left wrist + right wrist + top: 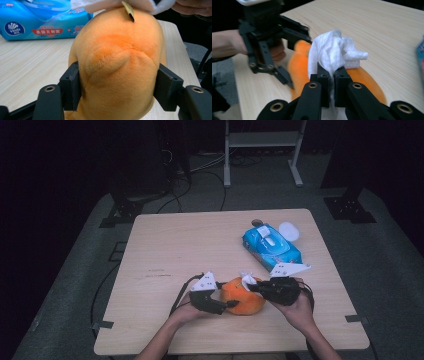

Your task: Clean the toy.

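Note:
An orange plush toy (243, 296) lies near the front edge of the wooden table (175, 245). My left gripper (227, 306) comes in from the toy's left, and its two black pads press into the plush sides (117, 62), so it is shut on the toy. My right gripper (252, 286) reaches in from the right over the top of the toy. It is shut on a crumpled white wipe (332, 53), which rests on the orange plush (369, 80). The left gripper (297, 58) appears beyond the wipe, straddling the toy.
A blue pack of wet wipes (271, 246) lies behind the toy at the right, with a white round lid (289, 231) just beyond it. Bare wood spreads over the table's left half. Dark stands and cables sit on the floor past the far edge.

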`<state>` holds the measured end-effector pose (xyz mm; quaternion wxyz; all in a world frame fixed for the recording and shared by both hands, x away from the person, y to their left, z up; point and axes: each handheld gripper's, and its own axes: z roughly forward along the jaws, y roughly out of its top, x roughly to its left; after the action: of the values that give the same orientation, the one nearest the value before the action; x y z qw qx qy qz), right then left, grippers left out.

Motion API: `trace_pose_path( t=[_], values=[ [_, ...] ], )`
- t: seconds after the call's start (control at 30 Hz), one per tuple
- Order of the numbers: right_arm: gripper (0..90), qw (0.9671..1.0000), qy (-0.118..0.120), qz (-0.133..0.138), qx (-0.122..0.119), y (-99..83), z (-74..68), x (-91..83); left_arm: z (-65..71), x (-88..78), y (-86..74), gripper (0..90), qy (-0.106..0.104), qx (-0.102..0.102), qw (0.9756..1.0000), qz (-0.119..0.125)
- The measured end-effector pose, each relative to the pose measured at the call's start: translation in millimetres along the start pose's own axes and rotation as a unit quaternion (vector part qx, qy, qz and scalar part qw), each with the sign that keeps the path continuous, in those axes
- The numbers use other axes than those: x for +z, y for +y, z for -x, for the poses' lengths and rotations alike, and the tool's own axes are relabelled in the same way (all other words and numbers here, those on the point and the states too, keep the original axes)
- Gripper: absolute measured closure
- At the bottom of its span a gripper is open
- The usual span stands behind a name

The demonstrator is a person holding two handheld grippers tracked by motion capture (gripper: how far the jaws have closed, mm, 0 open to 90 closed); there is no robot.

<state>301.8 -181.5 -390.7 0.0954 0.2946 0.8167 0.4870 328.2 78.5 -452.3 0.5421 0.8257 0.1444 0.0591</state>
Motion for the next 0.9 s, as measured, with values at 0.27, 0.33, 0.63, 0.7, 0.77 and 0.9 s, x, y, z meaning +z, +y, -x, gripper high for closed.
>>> trace_pose_path(
  t=[0.27,0.33,0.63,0.7,0.77,0.9],
  values=[
    [85.1,0.9995,0.008,0.017,0.027,-0.5,6.3,-6.1,5.3,-11.7,19.0,35.6,-0.002,0.002,0.9999,0.011],
    [85.2,0.9991,0.014,0.032,0.023,5.1,1.5,-10.0,9.2,-22.7,30.3,35.7,0.005,0.014,0.9999,0.006],
    [85.1,0.9968,0.045,0.026,0.06,-1.1,5.0,6.0,9.7,-35.2,35.5,35.3,0.017,0.023,0.9977,-0.062],
    [85.1,0.9977,0.033,-0.004,0.059,-8.1,7.4,15.8,6.7,-28.4,28.4,34.2,0.017,0.01,0.9969,-0.076],
    [85.1,0.9977,0.028,-0.004,0.061,-8.9,7.0,16.1,4.3,-29.1,29.4,33.5,0.019,0.0,0.9972,-0.072],
    [85.1,0.9988,0.033,0.018,0.033,6.0,-6.1,6.6,10.0,-22.3,34.3,31.9,0.026,-0.003,0.9967,-0.076]
  ],
)
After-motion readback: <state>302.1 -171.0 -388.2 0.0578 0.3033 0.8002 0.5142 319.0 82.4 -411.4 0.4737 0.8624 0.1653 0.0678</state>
